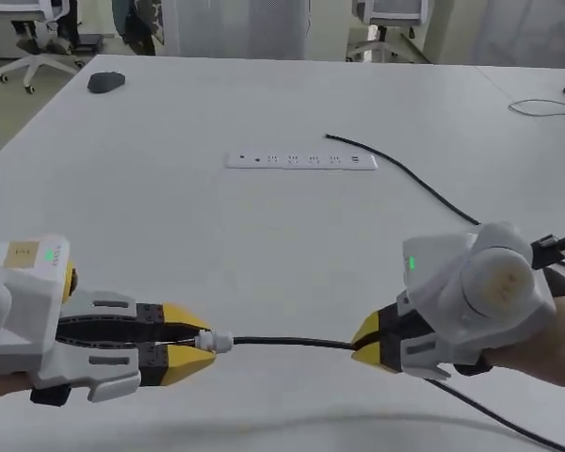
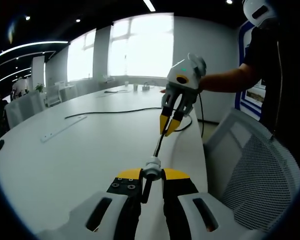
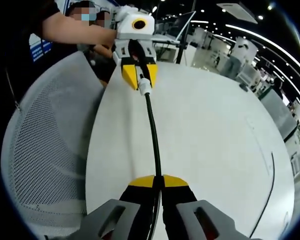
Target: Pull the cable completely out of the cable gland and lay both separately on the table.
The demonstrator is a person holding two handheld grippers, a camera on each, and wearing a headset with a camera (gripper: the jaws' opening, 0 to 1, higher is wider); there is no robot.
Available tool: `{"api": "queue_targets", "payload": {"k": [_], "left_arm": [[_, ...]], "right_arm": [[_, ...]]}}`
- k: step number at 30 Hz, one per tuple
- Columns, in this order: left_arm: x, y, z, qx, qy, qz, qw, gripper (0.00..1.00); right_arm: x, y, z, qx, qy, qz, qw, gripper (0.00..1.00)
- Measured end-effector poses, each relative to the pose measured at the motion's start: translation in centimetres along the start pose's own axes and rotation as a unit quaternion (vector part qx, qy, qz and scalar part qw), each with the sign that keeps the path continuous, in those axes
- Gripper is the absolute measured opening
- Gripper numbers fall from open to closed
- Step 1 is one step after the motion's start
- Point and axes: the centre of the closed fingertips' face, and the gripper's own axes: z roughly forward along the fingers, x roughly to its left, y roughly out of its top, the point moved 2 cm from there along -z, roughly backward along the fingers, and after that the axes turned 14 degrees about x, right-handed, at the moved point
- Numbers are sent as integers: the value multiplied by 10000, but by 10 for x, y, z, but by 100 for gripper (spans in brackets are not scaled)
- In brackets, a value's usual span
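Note:
A white cable gland [image 1: 214,342] is clamped between the yellow-tipped jaws of my left gripper [image 1: 196,350], low at the left of the head view. A black cable [image 1: 287,342] runs straight out of it to my right gripper [image 1: 365,344], which is shut on the cable. In the left gripper view the gland [image 2: 152,168] sits between the fingertips of the left gripper [image 2: 151,174], and the cable [image 2: 159,143] stretches to the right gripper [image 2: 168,125]. The right gripper view shows the cable [image 3: 154,145] leading from the right gripper [image 3: 158,181] to the gland [image 3: 144,88] held by the left gripper [image 3: 139,76]. The cable's tail [image 1: 490,414] trails off behind the right gripper.
A white power strip [image 1: 299,161] lies mid-table with a black lead [image 1: 410,175] running right. A dark computer mouse [image 1: 105,82] rests far left. Office chairs [image 1: 38,42] stand beyond the table. A mesh chair [image 3: 45,145] is close to the table's near edge.

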Motion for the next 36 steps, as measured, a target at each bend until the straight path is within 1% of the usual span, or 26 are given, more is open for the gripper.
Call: {"api": "queue_targets", "payload": {"k": [2, 8, 11, 12, 17, 21, 24, 25, 27, 30, 32, 36], "left_arm": [[0, -2, -1, -1, 29, -14, 10000, 15], [3, -7, -8, -14, 94, -127, 9999, 15], [5, -14, -10, 18, 148, -211, 9997, 15], [5, -14, -10, 10, 158, -212, 9997, 15], [5, -16, -13, -9, 194, -262, 9995, 15], [9, -17, -16, -41, 258, -318, 9992, 15], [14, -22, -22, -60, 359, -405, 9985, 15], [15, -23, -25, -80, 379, -421, 9984, 15], [17, -27, -29, -57, 444, -454, 9980, 15], [19, -32, -34, -66, 513, -524, 9973, 15], [20, -35, -37, -61, 563, -562, 9968, 15], [21, -41, -40, -62, 619, -623, 9961, 15]], "right_arm": [[-2, -5, 0, 52, -29, 31, 10000, 0], [-4, -16, -4, 97, -75, 130, 9998, 0], [-4, -21, -3, 141, -57, 185, 9997, 0], [-4, -23, -3, 157, -49, 208, 9996, 0], [-3, -24, -4, 127, -50, 259, 9996, 0], [-3, -24, -3, 120, -47, 254, 9996, 0], [-6, -27, -3, 165, -92, 294, 9994, 0], [-7, -28, -4, 156, -95, 341, 9993, 0], [-9, -30, -4, 168, -101, 420, 9989, 0], [-9, -32, -3, 202, -99, 452, 9987, 0], [-9, -32, -3, 195, -90, 450, 9988, 0], [-10, -23, -2, 116, -131, 450, 9988, 0]]}}
